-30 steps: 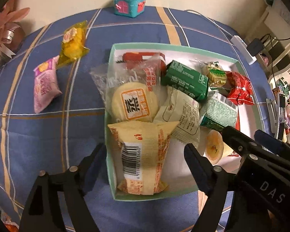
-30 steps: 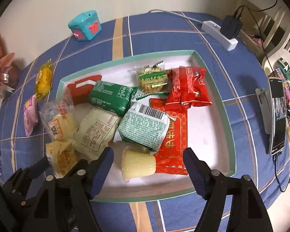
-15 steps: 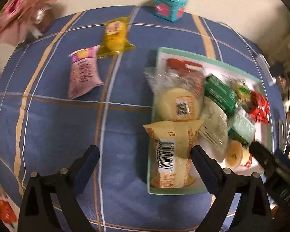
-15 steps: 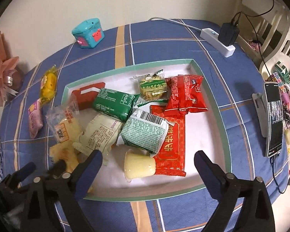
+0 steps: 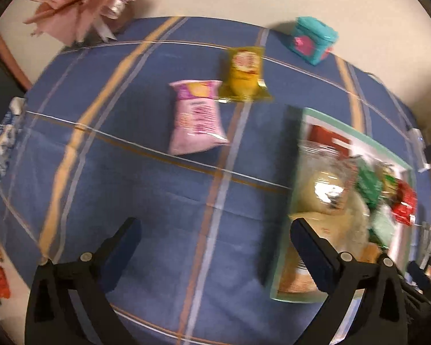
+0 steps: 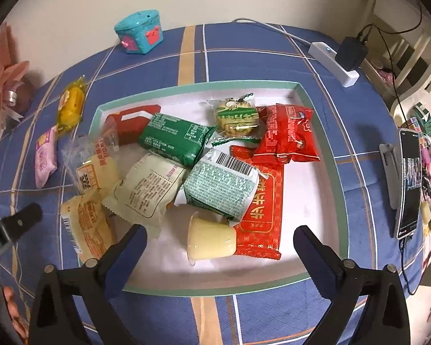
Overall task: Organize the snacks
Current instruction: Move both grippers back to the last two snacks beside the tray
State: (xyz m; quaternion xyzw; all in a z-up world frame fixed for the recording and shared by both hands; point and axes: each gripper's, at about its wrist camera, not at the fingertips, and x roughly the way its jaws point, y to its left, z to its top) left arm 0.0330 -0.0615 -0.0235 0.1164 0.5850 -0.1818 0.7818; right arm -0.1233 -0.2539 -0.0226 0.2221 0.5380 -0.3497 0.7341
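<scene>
Claws, left (image 5: 214, 237) and right (image 6: 219, 244), opening, empty; two packets (image 5: 196, 118) on cloth, ten in tray (image 6: 334, 169)

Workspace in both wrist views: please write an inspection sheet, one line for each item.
Surface: blue checked tablecloth.
Job's things: green-rimmed tray full of snacks; pink packet and yellow packet lie outside it.
Clutter: teal toy box, pink bouquet, phone on stand.
Grippers: left hand-held gripper and right hand-held gripper opening, nothing between the jaws.
Cables: power strip with black adapter.
Surroundings: pale wall, white furniture.
</scene>
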